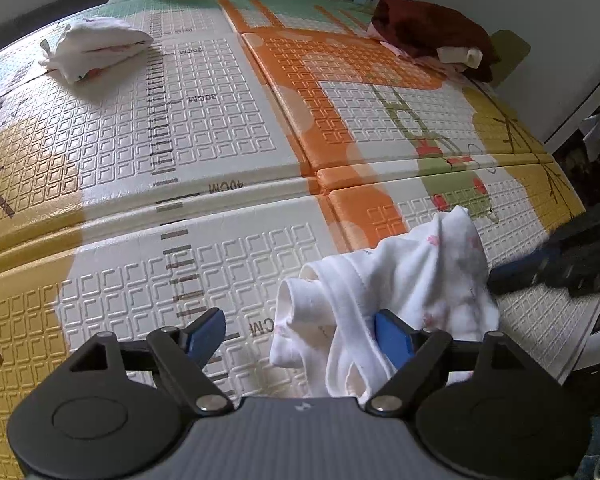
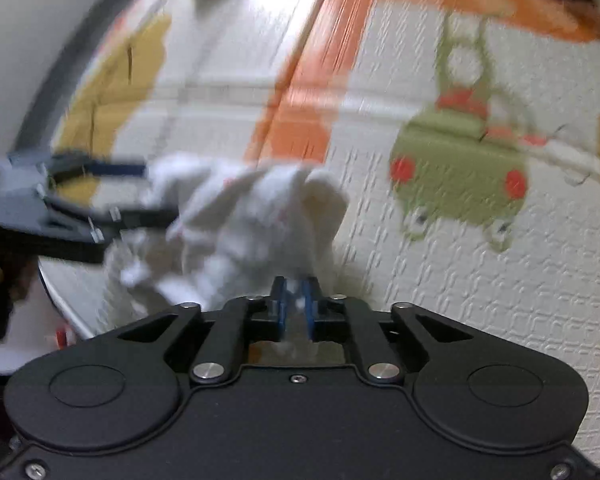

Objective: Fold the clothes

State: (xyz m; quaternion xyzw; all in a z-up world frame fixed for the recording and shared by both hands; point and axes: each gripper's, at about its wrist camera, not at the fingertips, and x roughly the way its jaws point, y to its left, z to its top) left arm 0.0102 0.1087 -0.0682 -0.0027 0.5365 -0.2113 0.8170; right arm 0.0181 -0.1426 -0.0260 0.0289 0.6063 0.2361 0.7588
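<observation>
Both claws are pointing steeply down at a patterned foam play mat (image 1: 236, 128). The left claw (image 1: 300, 340) is standing spread wide, its right blue pad against a crumpled white garment (image 1: 384, 292) lying on the mat. The right claw (image 2: 295, 300) is nearly pressed together, pinching an edge of that garment. A folded white cloth (image 1: 96, 48) and a dark red pile (image 1: 432, 32) are sitting at the mat's far side.
</observation>
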